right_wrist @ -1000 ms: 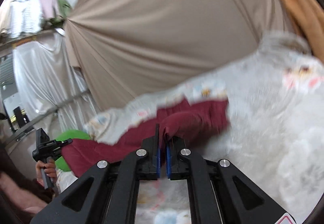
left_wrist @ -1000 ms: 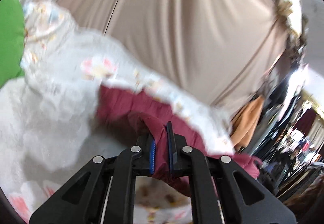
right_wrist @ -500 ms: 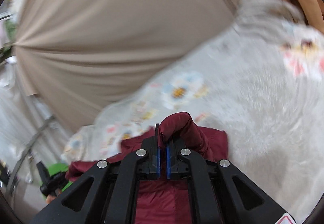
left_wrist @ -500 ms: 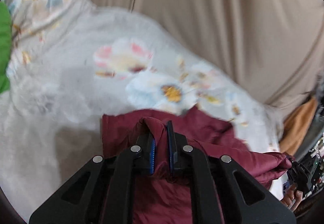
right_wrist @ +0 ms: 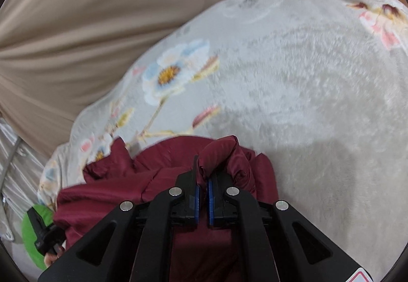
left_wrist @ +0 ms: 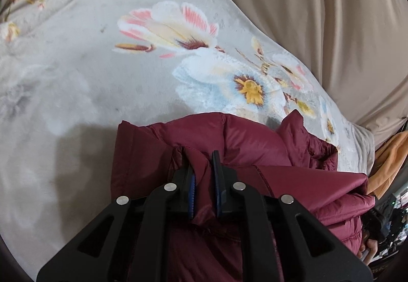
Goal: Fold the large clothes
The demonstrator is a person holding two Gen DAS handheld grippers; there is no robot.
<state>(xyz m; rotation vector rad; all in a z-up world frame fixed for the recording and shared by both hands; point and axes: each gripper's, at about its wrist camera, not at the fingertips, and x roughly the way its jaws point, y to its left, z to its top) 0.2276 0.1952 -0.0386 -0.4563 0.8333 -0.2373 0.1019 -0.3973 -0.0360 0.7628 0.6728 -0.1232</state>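
Left claw [right_wrist: 42, 233] only in right-wrist view

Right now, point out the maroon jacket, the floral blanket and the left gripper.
maroon jacket [left_wrist: 250, 139]: left wrist view, quilted panel.
floral blanket [right_wrist: 318, 93]: right wrist view, plain fleece area.
left gripper [left_wrist: 203, 174]: left wrist view, between fingertips, clamping fabric.

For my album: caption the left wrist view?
Left gripper pinching a maroon puffer jacket over a floral blanket.
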